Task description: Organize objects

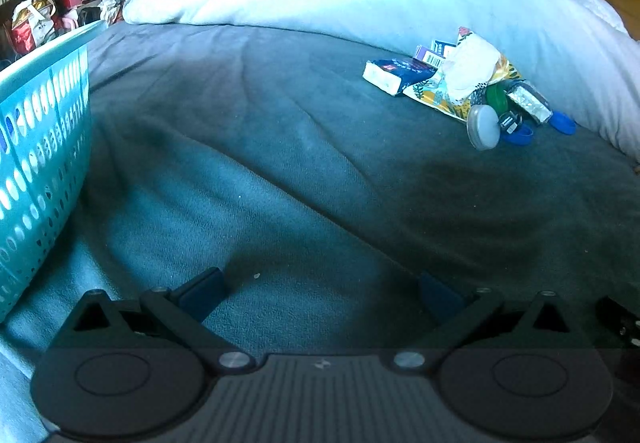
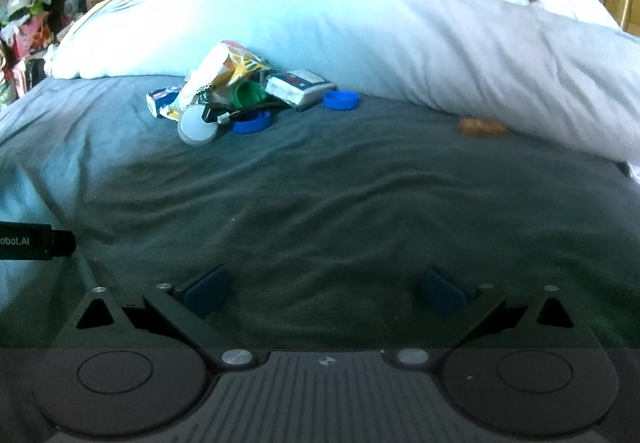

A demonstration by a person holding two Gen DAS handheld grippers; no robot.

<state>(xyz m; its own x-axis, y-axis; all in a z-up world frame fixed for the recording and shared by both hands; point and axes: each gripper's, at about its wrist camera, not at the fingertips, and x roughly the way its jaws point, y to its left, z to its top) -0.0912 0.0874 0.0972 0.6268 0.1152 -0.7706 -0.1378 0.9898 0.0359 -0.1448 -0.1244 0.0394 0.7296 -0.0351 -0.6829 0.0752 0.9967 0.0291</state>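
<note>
A small pile of objects lies on the grey bed sheet (image 1: 280, 163) against the white duvet: a yellow patterned packet (image 1: 472, 79), a tissue pack (image 1: 394, 75), a grey round lid (image 1: 484, 127), a green cap (image 1: 496, 97), two blue caps (image 1: 562, 123), a foil-wrapped pack (image 1: 528, 101). The same pile shows in the right wrist view: packet (image 2: 224, 75), grey lid (image 2: 198, 129), green cap (image 2: 246, 95), blue cap (image 2: 340, 99). My left gripper (image 1: 322, 293) is open and empty, far short of the pile. My right gripper (image 2: 324, 293) is open and empty, also well short. A teal perforated basket (image 1: 40, 163) stands at left.
A rolled white duvet (image 2: 360, 35) runs across the back of the bed. A small brown crumbly thing (image 2: 480, 127) lies near the duvet. The left gripper's body (image 2: 36, 241) shows at the right view's left edge. Cluttered bags (image 1: 60, 3) stand beyond the bed.
</note>
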